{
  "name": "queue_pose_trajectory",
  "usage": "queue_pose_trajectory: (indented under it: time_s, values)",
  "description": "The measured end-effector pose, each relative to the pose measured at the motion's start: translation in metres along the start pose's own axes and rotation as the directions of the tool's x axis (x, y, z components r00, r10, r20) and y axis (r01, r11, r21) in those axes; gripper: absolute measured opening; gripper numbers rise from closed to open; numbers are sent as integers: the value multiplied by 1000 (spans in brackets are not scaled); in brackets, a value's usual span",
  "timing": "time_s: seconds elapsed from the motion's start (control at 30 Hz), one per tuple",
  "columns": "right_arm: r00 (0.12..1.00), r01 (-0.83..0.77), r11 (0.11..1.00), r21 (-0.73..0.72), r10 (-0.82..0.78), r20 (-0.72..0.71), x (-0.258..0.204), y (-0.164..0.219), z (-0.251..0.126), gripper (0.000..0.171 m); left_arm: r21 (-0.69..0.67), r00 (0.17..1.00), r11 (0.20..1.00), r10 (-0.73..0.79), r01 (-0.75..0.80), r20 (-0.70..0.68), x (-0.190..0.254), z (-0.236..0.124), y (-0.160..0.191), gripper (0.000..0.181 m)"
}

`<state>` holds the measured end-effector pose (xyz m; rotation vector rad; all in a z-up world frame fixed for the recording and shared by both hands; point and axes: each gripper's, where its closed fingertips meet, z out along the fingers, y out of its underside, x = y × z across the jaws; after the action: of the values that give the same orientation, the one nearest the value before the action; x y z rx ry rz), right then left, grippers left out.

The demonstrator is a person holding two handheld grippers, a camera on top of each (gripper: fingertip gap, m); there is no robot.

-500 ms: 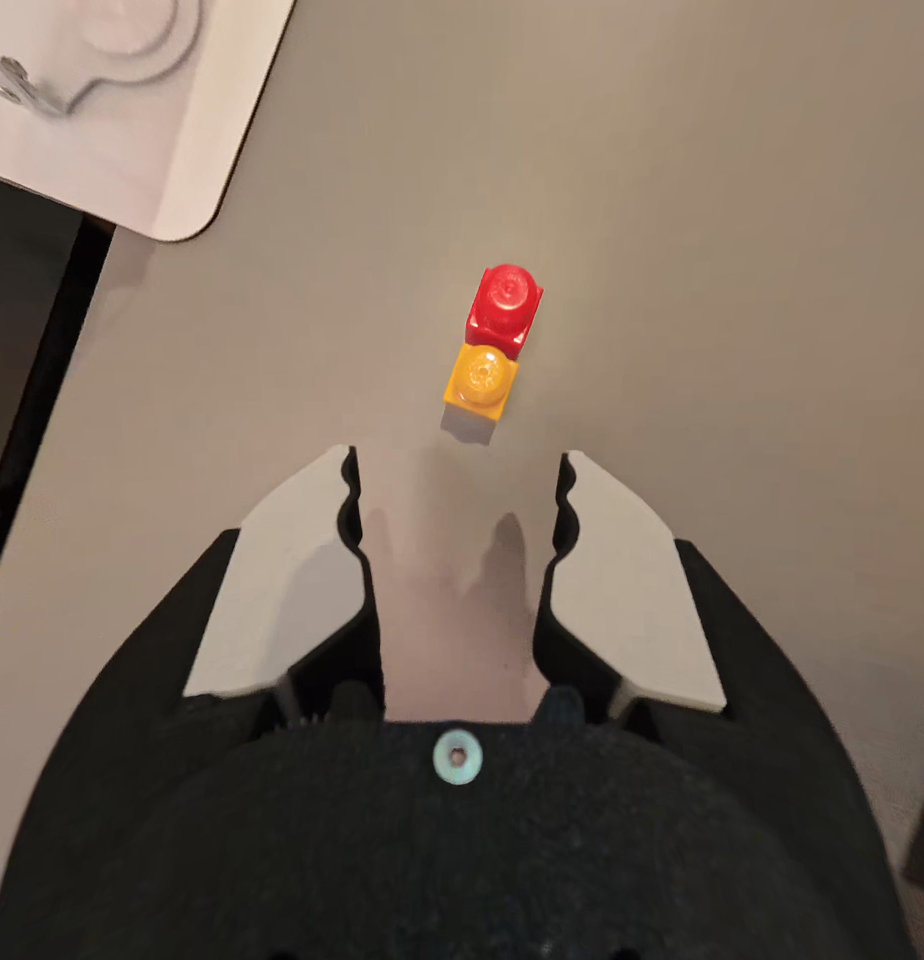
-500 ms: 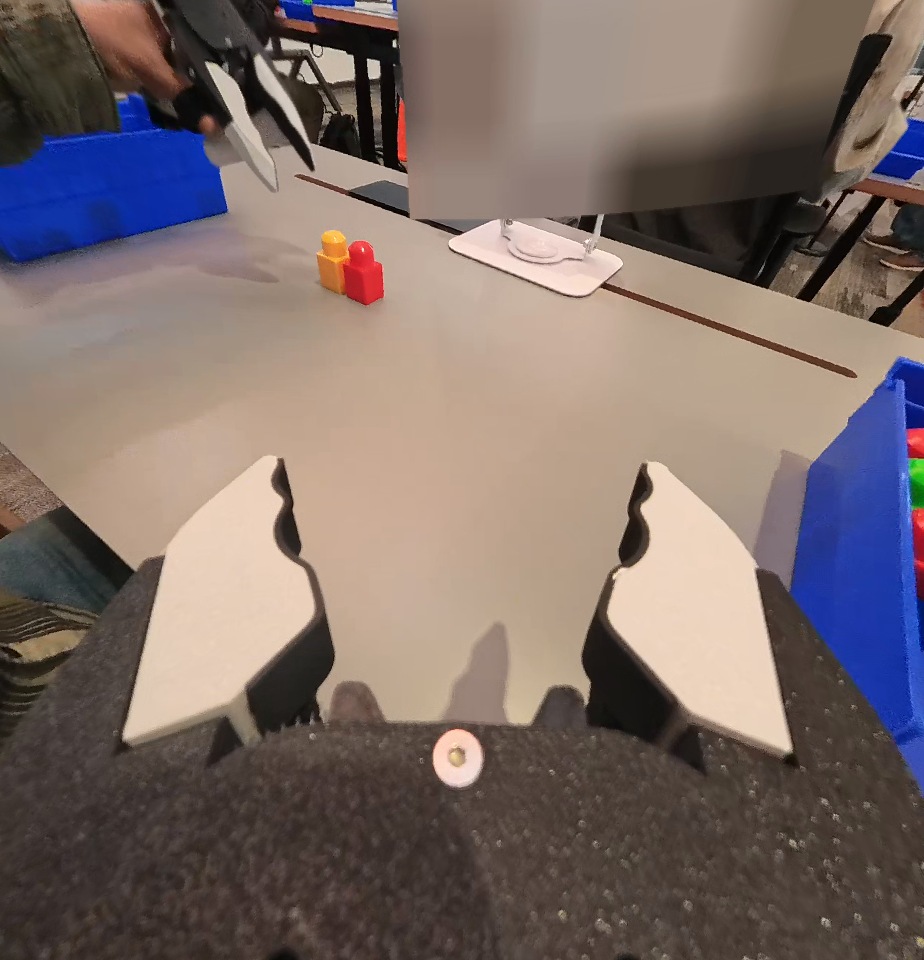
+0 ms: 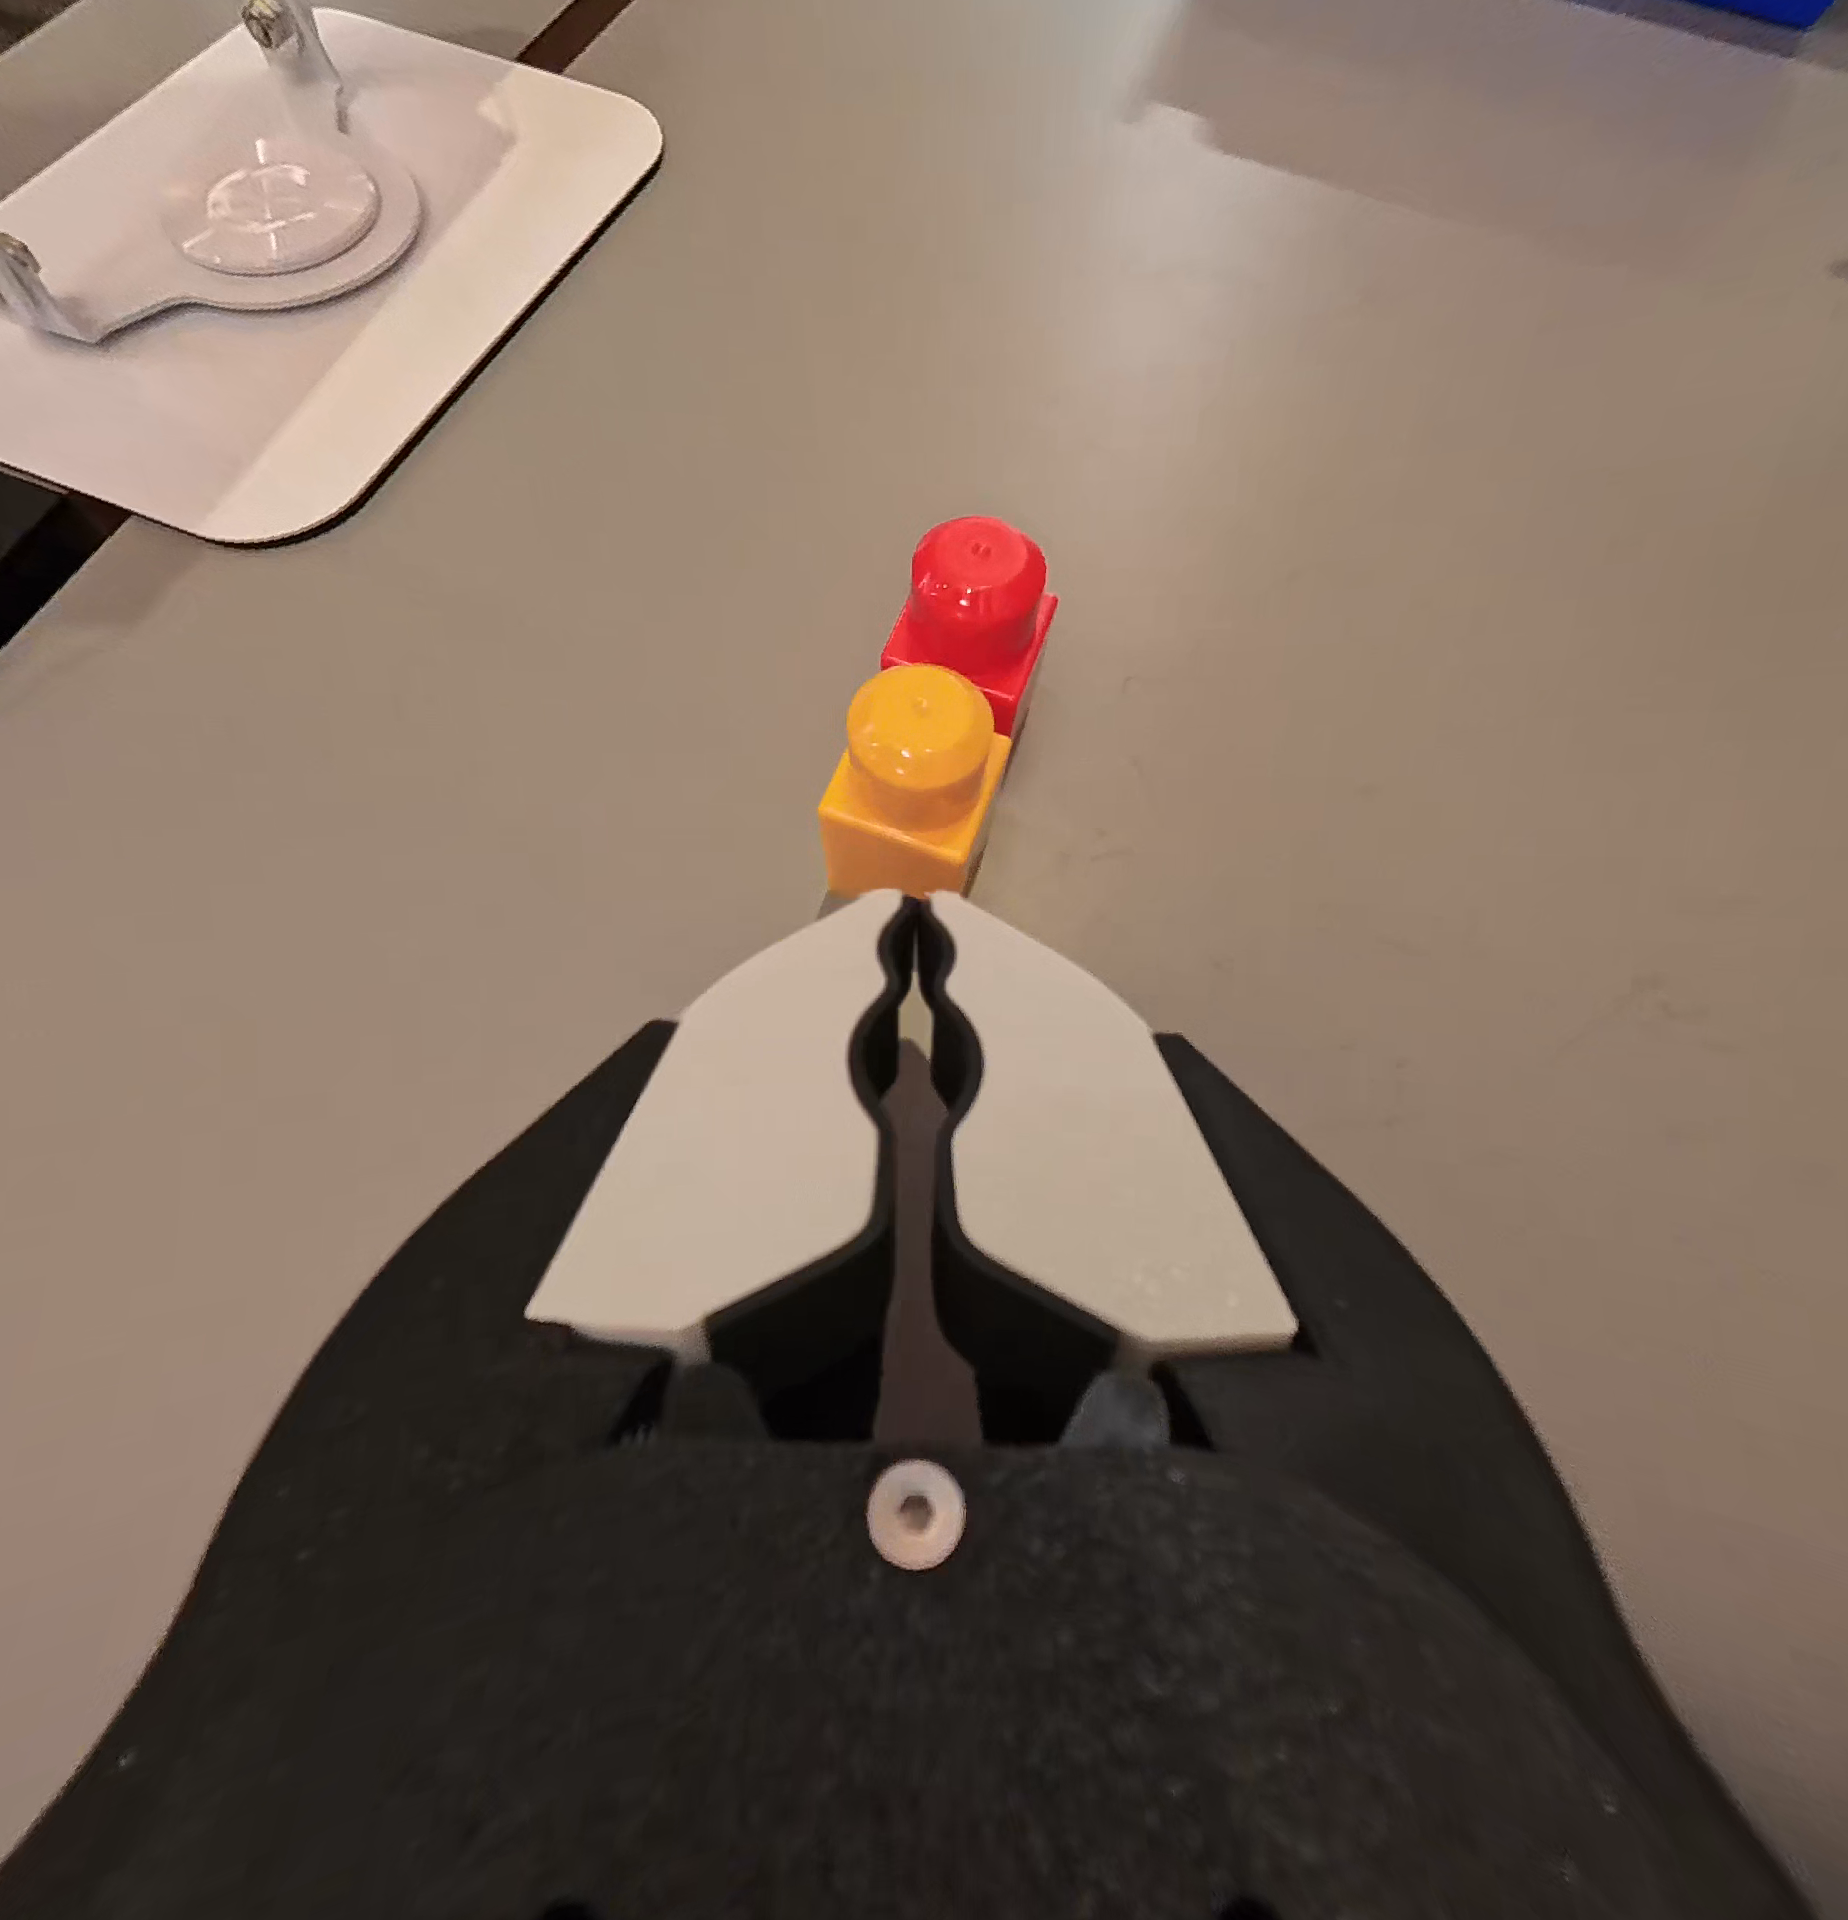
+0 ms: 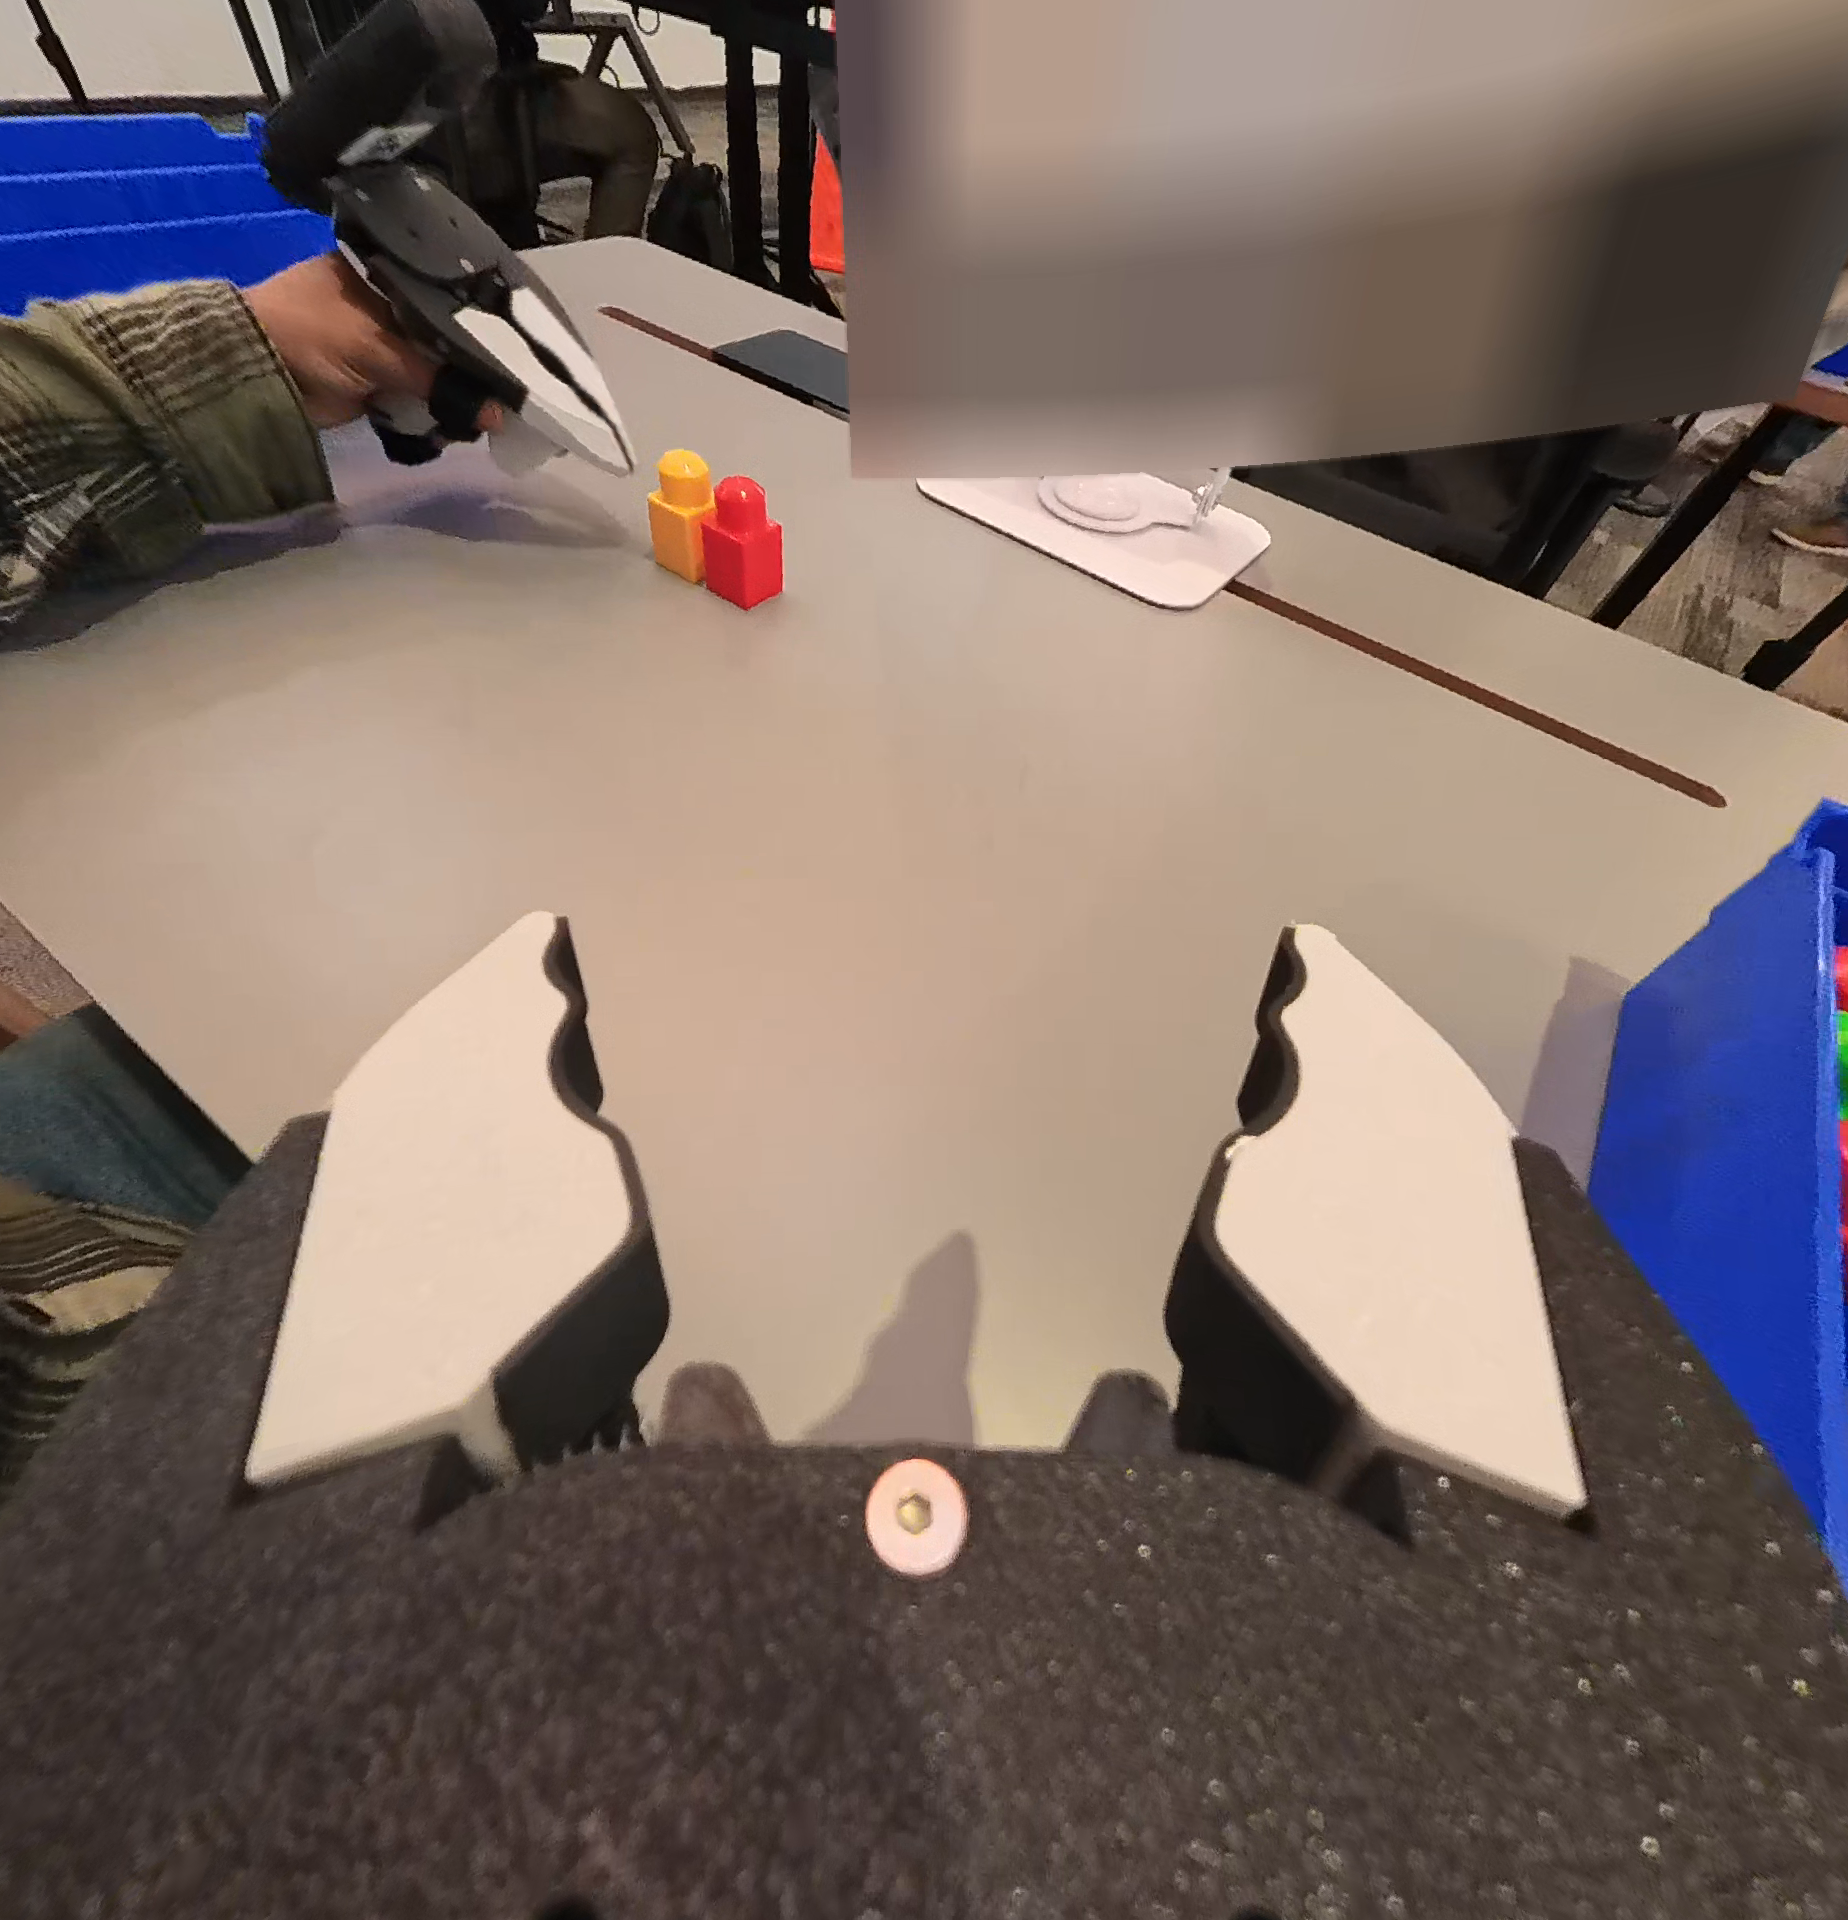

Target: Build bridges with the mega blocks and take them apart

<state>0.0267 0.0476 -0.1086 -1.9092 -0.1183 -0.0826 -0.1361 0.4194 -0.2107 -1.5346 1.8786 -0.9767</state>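
Beside the orange block point(image 3: 904, 805) and red block point(image 3: 977, 623), left gripper point(image 3: 915, 914) pressed together; right gripper point(image 4: 925, 956) spread near blue bin point(image 4: 1720, 1122).

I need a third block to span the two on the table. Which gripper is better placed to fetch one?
Probably right. The right gripper is open beside the blue bin of blocks; the left gripper is shut near the yellow block.

Grey table point(image 4: 899, 727), white stand base point(image 3: 307, 270), dark phone point(image 4: 785, 364), blue bin point(image 4: 89, 208)

Grey table point(image 4: 899, 748), patterned carpet point(image 4: 1720, 582)
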Motion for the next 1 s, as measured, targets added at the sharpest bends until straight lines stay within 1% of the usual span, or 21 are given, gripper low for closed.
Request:
queue_pose_trajectory:
  time_s: [0.17, 0.33, 0.4, 0.6, 0.77, 1.0]
  values:
    - [1000, 13, 1000, -19, -13, 5, -5, -2, 7, 121, 20, 1000, 1000, -8, 8, 4, -5, 4, 2, 0]
    - [1000, 21, 999, -37, -20, 13, -8, -3, 15, 121, -41, 999, 999, 19, -18, 37, -10, 15, 11, 0]
    - [1000, 24, 999, -43, -23, 17, -10, -3, 18, 121, -46, 999, 999, 28, -26, 43, -11, 17, 12, 0]
    - [999, 29, 998, -49, -28, 25, -12, -1, 28, 122, -15, 999, 1000, 22, -22, 35, -11, 21, 8, 0]
    - [999, 28, 998, -53, -26, 37, -14, 0, 37, 121, -51, 998, 998, 45, -43, 43, -11, 26, 11, 0]
    - [997, 38, 998, -56, -34, 64, -22, -1, 48, 122, -55, 995, 995, 80, -77, 63, -10, 28, 8, 0]
